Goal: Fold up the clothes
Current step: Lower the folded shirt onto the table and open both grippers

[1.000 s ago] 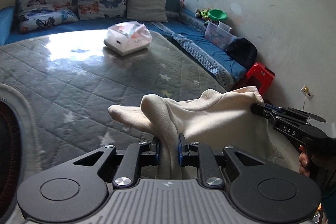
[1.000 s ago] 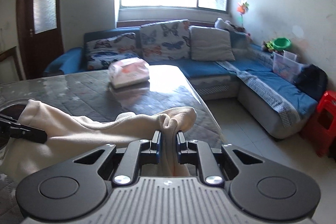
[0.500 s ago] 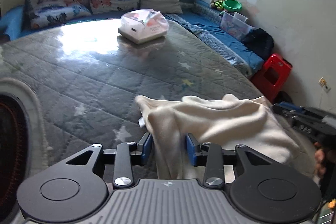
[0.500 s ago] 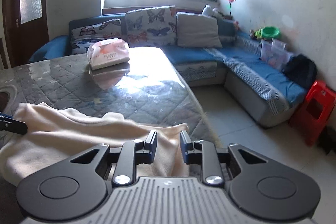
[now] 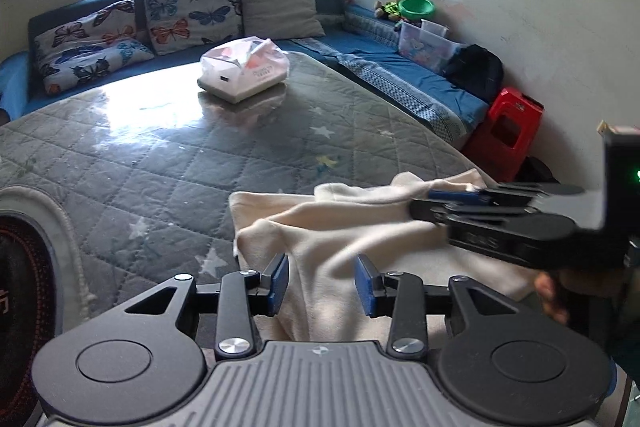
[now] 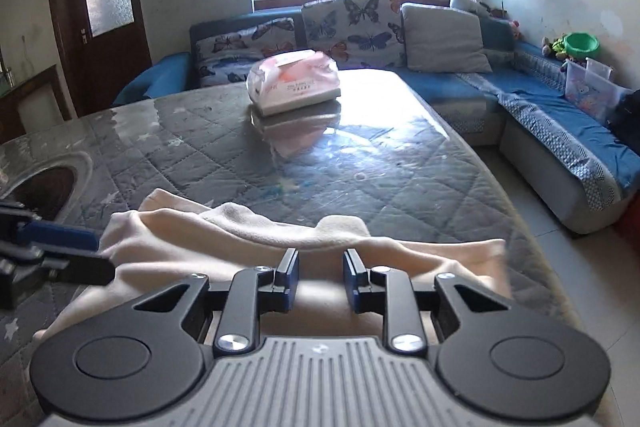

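Cream garment point(image 5: 360, 227) lies loosely doubled on counter point(image 5: 160, 155) near edge; left tool point(image 5: 321, 281) spread, right tool point(image 6: 320, 277) spread, neither pinching; tidier folds likely remain.

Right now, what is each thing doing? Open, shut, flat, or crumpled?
Left gripper: open, jaws either side of the cloth, not pinching.
Right gripper: open, over the cloth.
Cream cloth: lying on the table, rumpled, loosely folded over.
Tissue pack: resting on the table, top flap up.
Door: shut.
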`<state>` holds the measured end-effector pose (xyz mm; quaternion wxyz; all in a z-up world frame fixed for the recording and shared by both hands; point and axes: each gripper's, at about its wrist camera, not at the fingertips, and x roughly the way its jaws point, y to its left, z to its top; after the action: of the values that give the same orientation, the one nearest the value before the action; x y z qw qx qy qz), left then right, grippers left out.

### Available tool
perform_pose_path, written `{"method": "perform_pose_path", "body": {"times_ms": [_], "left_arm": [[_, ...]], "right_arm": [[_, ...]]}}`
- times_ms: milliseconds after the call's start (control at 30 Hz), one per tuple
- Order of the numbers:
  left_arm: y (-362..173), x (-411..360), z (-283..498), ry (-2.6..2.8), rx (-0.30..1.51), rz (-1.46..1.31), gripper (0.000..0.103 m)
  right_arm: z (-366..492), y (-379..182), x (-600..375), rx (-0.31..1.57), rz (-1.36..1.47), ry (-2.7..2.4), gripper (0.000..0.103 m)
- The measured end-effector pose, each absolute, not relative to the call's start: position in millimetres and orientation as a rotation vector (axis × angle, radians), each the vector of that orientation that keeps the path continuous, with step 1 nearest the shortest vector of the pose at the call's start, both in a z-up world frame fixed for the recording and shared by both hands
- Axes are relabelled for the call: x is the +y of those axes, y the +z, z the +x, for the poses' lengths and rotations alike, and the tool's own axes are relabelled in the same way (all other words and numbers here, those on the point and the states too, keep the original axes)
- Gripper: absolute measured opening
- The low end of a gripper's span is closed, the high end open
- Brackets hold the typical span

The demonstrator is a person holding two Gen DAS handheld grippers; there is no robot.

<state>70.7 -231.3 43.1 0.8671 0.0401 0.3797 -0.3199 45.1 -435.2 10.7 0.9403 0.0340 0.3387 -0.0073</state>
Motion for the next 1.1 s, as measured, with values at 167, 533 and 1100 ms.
{"method": "perform_pose_path", "body": {"times_ms": [167, 533, 1100], "left_arm": [[32, -235, 73, -0.668, 0.818, 0.108, 0.039], [34, -230, 71, -0.665, 0.818, 0.096, 0.040], [38, -242, 45, -0.726, 0.775, 0.139, 0.040]], "right_arm": [[54, 8, -436, 0.678, 0.069, -0.024, 0.024], [26, 13, -418, 0.670, 0.028, 0.048, 0.025], [-69, 24, -424, 0.595, 0.037, -0.011, 0.035]]}}
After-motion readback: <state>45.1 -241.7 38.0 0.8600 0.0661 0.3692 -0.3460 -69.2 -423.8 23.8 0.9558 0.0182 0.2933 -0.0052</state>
